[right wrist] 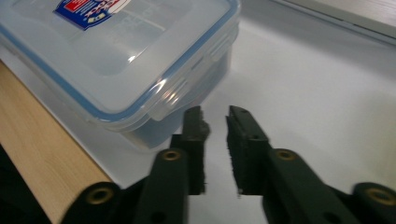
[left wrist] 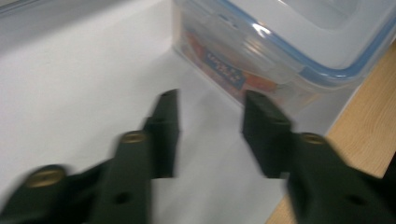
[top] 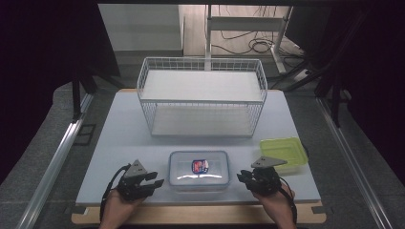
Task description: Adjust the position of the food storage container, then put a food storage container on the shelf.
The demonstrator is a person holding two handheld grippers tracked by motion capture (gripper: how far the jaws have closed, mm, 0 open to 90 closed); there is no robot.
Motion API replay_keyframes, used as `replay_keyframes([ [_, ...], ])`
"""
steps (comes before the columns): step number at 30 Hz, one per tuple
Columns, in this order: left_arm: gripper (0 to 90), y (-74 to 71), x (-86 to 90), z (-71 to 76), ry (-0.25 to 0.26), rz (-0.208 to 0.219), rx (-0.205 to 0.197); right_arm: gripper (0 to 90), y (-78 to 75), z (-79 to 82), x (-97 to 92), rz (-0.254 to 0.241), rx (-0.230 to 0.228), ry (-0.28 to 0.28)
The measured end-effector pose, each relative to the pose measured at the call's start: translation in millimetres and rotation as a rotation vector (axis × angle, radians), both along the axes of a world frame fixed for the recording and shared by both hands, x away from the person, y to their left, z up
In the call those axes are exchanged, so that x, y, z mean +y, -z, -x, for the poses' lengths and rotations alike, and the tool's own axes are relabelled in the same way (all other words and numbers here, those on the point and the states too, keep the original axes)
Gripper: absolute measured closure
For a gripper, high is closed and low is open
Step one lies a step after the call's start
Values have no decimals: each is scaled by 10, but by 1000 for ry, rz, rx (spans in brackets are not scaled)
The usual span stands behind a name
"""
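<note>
1. Your clear lidded container [top: 199,170], blue-sealed with a red-and-blue sticker, sits near the table's [top: 119,138] near edge, between your grippers.
2. Your left gripper [top: 157,182] has its jaws apart and empty; your right gripper [top: 240,176] has its jaws slightly parted and empty.
3. Your left gripper view reveals a printed label [left wrist: 224,70] on the container's side wall.

Between my hands: the clear lidded box [top: 198,170] fills the gap between my left gripper [top: 152,183] and my right gripper [top: 245,177], standing near both.
My left side: bare white tabletop [top: 119,138] lies open ahead and outward.
My right side: the green lid [top: 282,151] lies just beyond my right gripper, blocking the way forward there.
Ahead: the wire basket shelf [top: 202,95] walls off the far half of the table.
Middle strip: free room runs between box and shelf.
</note>
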State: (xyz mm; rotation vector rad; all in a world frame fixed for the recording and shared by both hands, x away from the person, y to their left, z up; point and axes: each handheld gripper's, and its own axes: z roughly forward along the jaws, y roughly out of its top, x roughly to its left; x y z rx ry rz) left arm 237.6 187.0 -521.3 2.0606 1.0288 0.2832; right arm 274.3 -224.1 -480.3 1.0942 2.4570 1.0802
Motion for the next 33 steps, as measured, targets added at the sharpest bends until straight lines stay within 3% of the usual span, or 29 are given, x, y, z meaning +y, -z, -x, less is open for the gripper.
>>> replay_keyframes([
  [1, 457, 0, 0, 0, 0, 0, 0, 699, 0, 0, 0, 0, 0, 0],
  [2, 402, 4, 14, 0, -2, 1, -4, 626, -7, -11, -12, -6, 1, 7],
  [4, 361, 10, 39, -5, -12, -1, -4, 593, -8, -18, -16, -8, 2, 9],
  [5, 313, 10, 50, -7, -27, -8, -1, 518, -10, -40, -20, -16, 1, 7],
  [6, 313, 8, 63, -8, -33, -16, 0, 518, -10, -40, -20, -16, 1, 7],
  [8, 275, 5, 83, -3, -47, -24, -7, 413, -13, -83, -18, -25, -3, 2],
  [10, 215, -2, 107, -2, -46, -3, -11, 383, -15, -94, -19, -32, -6, 2],
  [11, 190, -18, 128, -9, -45, 27, -17, 314, -21, -112, -21, -44, -9, -3],
  [13, 148, -30, 151, -18, -36, 67, -18, 266, -28, -121, -21, -46, -25, -5],
  [14, 117, -30, 151, -18, -36, 67, -18, 266, -28, -121, -21, -46, -25, -5],
  [17, 97, -42, 168, -29, -29, 88, -28, 198, -46, -135, -27, -61, -39, -8],
  [21, 78, -78, 143, -59, -28, 83, -48, 126, -77, -162, 12, -113, -36, -30],
  [23, 75, -125, 122, -81, -12, 92, -64, 107, -78, -173, 52, -111, -46, -46],
  [25, 72, -192, 103, -136, 37, 160, -62, 107, -82, -184, 94, -116, -34, -61],
  [26, 69, -192, 103, -136, 37, 160, -62, 107, -82, -184, 94, -116, -34, -61],
  [28, 69, -220, 72, -184, 51, 180, -44, 105, -86, -210, 151, -107, -4, -71],
  [33, 53, -229, -100, -327, 69, 139, 31, 47, -76, -250, 221, -106, 35, -84],
])
